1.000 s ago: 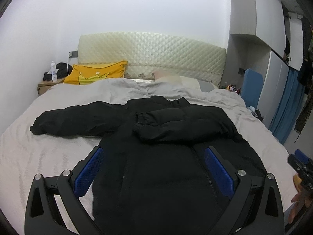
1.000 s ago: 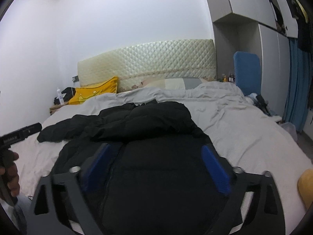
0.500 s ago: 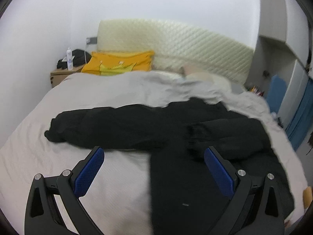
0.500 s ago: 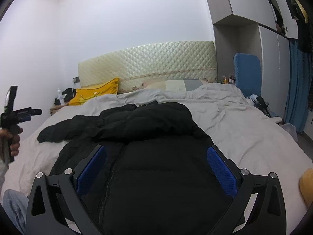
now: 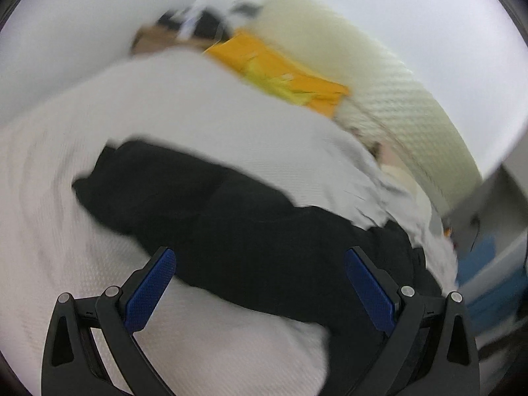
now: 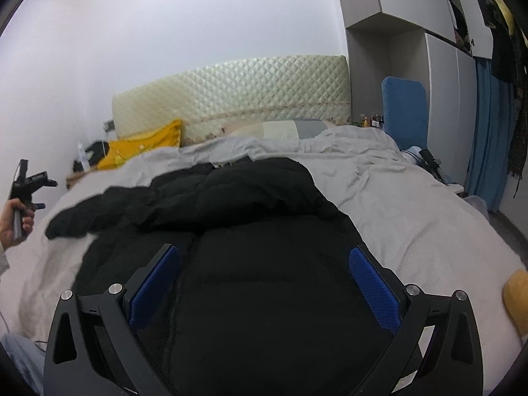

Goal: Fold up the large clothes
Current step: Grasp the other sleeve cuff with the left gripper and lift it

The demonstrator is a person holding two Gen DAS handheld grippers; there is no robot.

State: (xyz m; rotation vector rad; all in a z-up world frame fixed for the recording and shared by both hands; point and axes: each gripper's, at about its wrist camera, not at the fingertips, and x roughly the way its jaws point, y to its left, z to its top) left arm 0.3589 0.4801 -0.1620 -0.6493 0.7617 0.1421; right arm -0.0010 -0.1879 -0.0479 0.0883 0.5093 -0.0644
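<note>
The black padded puffer jacket [image 6: 250,264] lies spread front-up on the bed with the pale grey cover [image 6: 412,217]. One sleeve is already folded across the chest; the other sleeve [image 5: 171,184] extends flat toward the left side of the bed.

**Change since the earlier frames.** One second ago the left wrist camera looked straight along the jacket body. It now looks at the extended sleeve, with heavy motion blur and a tilted horizon. The left tongs [image 5: 259,283] have therefore swung left and are still moving. In the right wrist view the left unit appears at the far left edge, held up in the person's hand [image 6: 13,221], well apart from the jacket. The right wrist view has barely changed.

**Tongs state.**
- Left tongs: blue pads spread wide, nothing between them.
- Right tongs [image 6: 264,280]: blue pads spread wide over the lower jacket body, gripping nothing.

**Meaning for the task.** Judged from the layout, the step in hand is the approach to the unfolded sleeve. The fold is partway: one sleeve in, one out, body not yet doubled.

**Surroundings.** A yellow pillow [image 6: 142,147] rests against the cream quilted headboard [image 6: 231,95], well clear of the jacket.

**Caution.** Thick, slippery padding is likely to spring back; a grasp near the cuff should give best control.
</note>
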